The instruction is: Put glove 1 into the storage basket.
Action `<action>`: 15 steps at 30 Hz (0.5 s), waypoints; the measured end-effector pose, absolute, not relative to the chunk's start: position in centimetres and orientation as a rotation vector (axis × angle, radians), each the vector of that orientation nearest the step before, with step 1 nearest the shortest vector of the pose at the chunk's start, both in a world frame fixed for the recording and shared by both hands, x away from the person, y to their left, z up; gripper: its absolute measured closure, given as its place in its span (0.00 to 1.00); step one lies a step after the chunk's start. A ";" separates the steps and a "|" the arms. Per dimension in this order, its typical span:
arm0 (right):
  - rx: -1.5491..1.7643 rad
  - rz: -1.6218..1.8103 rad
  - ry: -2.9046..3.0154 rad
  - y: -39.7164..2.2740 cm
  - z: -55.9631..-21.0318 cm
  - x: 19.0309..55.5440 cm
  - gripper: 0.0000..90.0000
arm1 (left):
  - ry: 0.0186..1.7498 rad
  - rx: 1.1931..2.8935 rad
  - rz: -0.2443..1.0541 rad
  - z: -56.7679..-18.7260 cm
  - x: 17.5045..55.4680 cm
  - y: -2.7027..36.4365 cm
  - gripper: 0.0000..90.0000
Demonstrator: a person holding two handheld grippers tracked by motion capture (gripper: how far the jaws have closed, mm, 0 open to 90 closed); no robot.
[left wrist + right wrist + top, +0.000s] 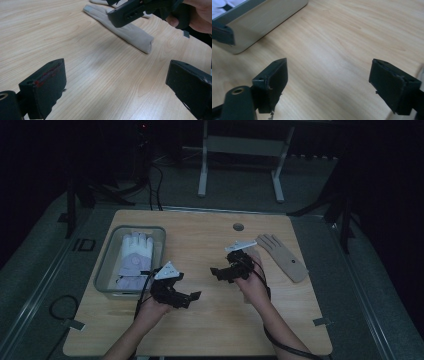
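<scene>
A beige glove (282, 256) lies flat on the wooden table (210, 320), at its right side. A white glove (135, 257) rests inside a grey bin (106, 257) at the left. My left gripper (190, 299) hovers just in front of the bin, pointing right, with its jaws wide open and nothing between them. My right gripper (218, 274) hangs left of the beige glove, pointing left, also open and holding nothing. The left gripper view has my left gripper (117, 85) over bare wood, with the beige glove (125, 30) and the right gripper's jaw beyond. My right gripper (329, 82) faces the bin (262, 22).
A round hole (238, 226) sits near the table's far edge. Cables trail from both grippers toward the front edge. A metal frame (240, 150) stands on the floor behind the table. Bare wood lies between the two grippers and along the front.
</scene>
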State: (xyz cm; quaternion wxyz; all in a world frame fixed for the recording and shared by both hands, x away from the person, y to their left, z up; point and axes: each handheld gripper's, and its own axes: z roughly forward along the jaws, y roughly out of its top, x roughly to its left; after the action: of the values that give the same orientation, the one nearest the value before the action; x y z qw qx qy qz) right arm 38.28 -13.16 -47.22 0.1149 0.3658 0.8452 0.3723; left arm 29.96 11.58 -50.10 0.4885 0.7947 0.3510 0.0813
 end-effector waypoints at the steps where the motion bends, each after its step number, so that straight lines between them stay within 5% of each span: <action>1: 1.072 1.102 2.480 -13.4 -47.3 38.2 0.16 | 0.851 1.940 0.199 -50.4 29.9 11.4 0.04; 15: 1.101 1.117 2.478 -18.2 -49.1 36.8 0.13 | 0.845 1.890 0.245 -53.6 28.7 10.5 0.04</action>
State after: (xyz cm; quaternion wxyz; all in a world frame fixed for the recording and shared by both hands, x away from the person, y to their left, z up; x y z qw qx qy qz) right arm 36.77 -18.20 -49.13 0.1042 0.3733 0.8404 0.3788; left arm 28.69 10.55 -53.64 0.5042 0.7828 0.3502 0.1015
